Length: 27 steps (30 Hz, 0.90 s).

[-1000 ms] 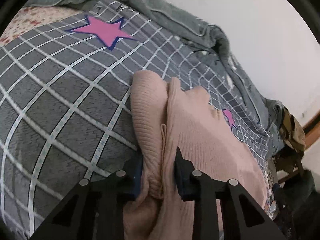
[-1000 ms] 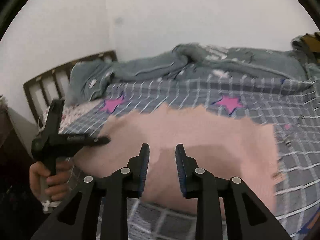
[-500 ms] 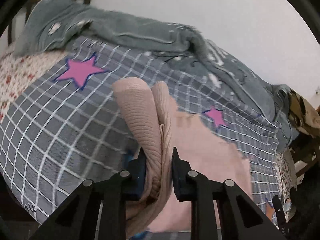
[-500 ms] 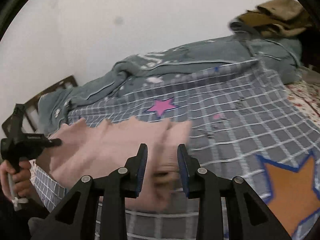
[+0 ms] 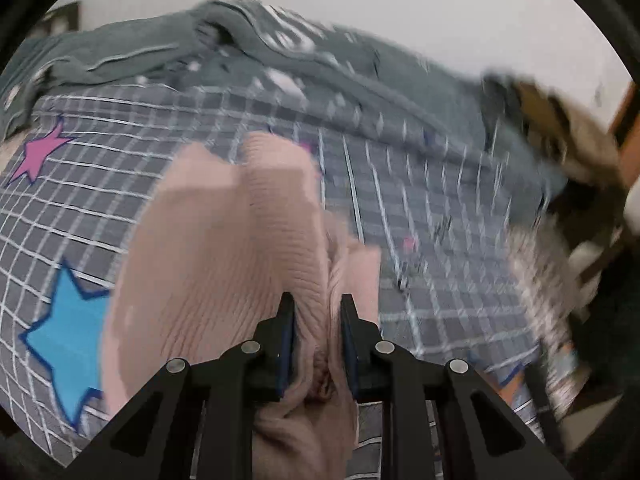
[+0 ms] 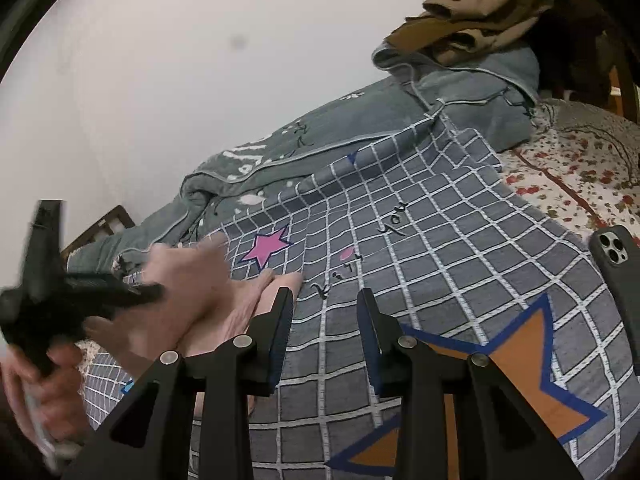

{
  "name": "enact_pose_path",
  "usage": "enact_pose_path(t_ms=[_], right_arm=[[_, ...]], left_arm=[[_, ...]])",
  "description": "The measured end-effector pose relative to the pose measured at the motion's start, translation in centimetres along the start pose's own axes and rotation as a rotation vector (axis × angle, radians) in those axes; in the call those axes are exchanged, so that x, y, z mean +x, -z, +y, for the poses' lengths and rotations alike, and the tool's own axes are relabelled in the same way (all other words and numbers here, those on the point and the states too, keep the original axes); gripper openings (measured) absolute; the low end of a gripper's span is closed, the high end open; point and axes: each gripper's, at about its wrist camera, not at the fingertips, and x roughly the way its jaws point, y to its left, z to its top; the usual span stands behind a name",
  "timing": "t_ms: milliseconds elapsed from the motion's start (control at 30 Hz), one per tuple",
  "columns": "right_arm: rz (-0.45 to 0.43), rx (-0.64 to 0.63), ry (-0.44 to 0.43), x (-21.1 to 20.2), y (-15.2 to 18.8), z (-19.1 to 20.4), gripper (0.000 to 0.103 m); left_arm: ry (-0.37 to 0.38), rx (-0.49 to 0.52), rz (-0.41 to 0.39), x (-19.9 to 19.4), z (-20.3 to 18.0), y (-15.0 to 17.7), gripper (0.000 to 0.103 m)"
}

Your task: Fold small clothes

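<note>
Your left gripper (image 5: 316,320) holds a bunched edge of the pink ribbed garment (image 5: 224,264) between narrow jaws. The garment lies on the checked bedsheet (image 6: 440,240), at the near left side. Your right gripper (image 6: 326,312) is empty, with wide jaws. Take the free edge with it, pull the cloth flat, then lay the fold down evenly.

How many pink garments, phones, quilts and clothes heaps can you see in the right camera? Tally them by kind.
Pink knit garment: 1
Phone: 1
Grey quilt: 1
Brown clothes heap: 1 (the pieces within cannot be told apart)
Total: 4
</note>
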Motion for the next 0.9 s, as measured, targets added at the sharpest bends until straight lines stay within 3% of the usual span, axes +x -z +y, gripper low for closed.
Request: enact_pose_path(t_ms=[100, 200, 267, 400, 467, 500, 533, 567, 733, 900], right_arm=[[0.015, -0.005, 0.015, 0.1, 0.2, -0.7, 0.033], [0.023, -0.004, 0.022, 0.2, 0.4, -1.0, 0.033], [0.033, -0.005, 0.020, 0.5, 0.4, -0.9, 0.033], [0.050, -0.011, -0.020, 1.2, 0.7, 0.1, 0.033], [0.062, -0.023, -0.055, 1.6, 1.0, 1.0, 0.033], [0.069, -0.029, -0.072, 1.8, 1.2, 1.6, 0.035], [0.077, -0.036, -0.095, 2.1, 1.4, 2.3, 0.037], [0.085, -0.037, -0.119, 2.3, 1.6, 3.0, 0.039], [0.100, -0.032, -0.243, 3.1, 2.0, 5.8, 0.055], [0.107, 0.024, -0.316, 5.2, 2.3, 8.0, 0.060]], left_arm=[[0.056, 0.045, 0.001, 0.9, -0.9, 1.3, 0.020], [0.107, 0.084, -0.032, 0.0, -1.1, 1.2, 0.031], [0.133, 0.089, -0.040, -0.5, -0.7, 0.7, 0.033], [0.182, 0.043, -0.064, -1.9, 2.4, -0.5, 0.034], [0.206, 0.015, -0.081, -2.4, 4.3, -0.9, 0.038], [0.213, -0.001, -0.094, -2.6, 5.5, -1.2, 0.047], [0.209, -0.010, -0.107, -2.8, 6.5, -1.4, 0.060], [0.196, -0.016, -0.136, -3.2, 7.8, -1.5, 0.062], [0.102, 0.010, -0.191, -3.4, 12.4, -1.8, 0.063], [0.062, 0.026, -0.215, -2.2, 15.5, -2.0, 0.063]])
